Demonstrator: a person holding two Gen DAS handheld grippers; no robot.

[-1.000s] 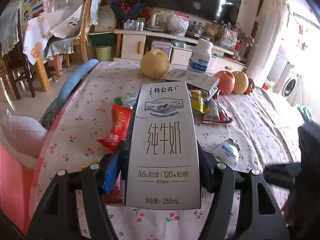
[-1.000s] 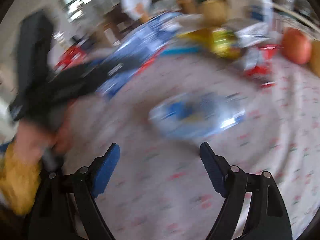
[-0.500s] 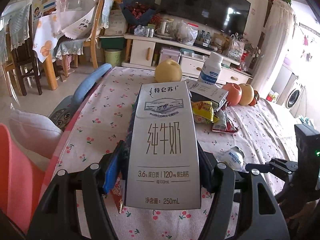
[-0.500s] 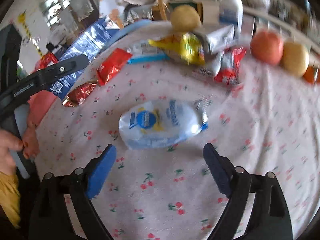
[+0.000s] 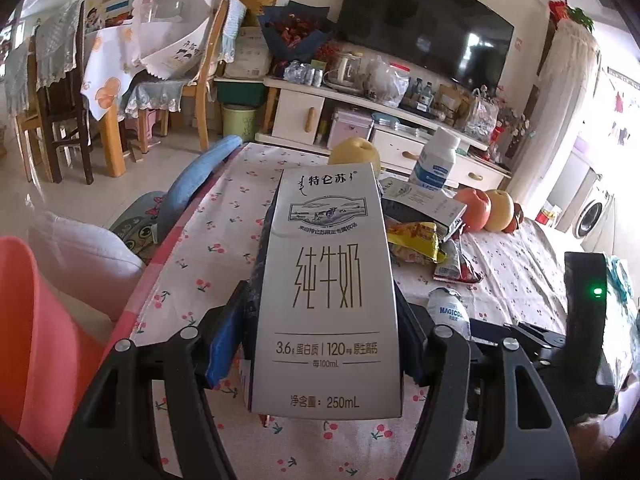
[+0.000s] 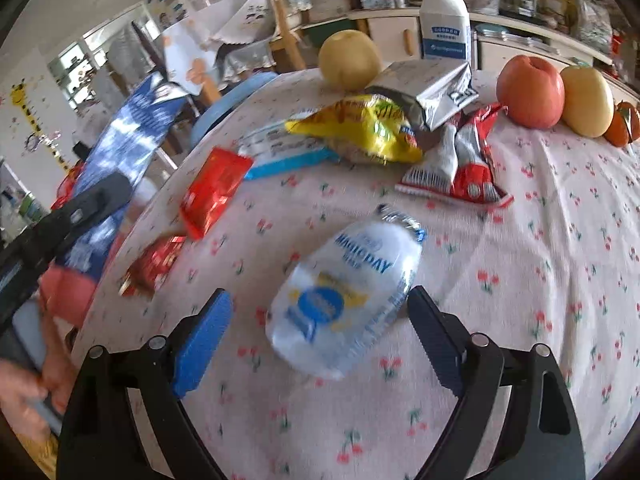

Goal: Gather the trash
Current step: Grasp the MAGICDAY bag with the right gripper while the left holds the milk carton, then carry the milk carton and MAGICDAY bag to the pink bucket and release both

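The milk carton (image 5: 326, 300) takes up most of the left wrist view, so a good chunk of the table (image 5: 224, 240) behind it is hidden. The left gripper (image 5: 320, 344) is pinching it, blue pads pressed against both sides, carton upright and lifted above the cherry-print cloth. In the right wrist view that same carton only shows as a blurry blue streak at the far left edge.

The right gripper (image 6: 320, 332) is spread wide, fingers on either side of the clear plastic pouch (image 6: 348, 292), not touching it as far as I can tell. The pouch lies flat on the cloth and is a bit smeared by motion blur.

Counting what's still on the table: one yellow snack bag (image 6: 360, 132), one grey foil bag (image 6: 428, 88) partly over it, one red-and-white wrapper (image 6: 460, 164), one blue-edged wrapper (image 6: 280, 152), two red wrappers (image 6: 214, 190) near the left edge. Fruit: two pears (image 6: 350, 58), one apple (image 6: 530, 92), plus something orange cut off at the right. One white bottle (image 6: 444, 20) at the back.
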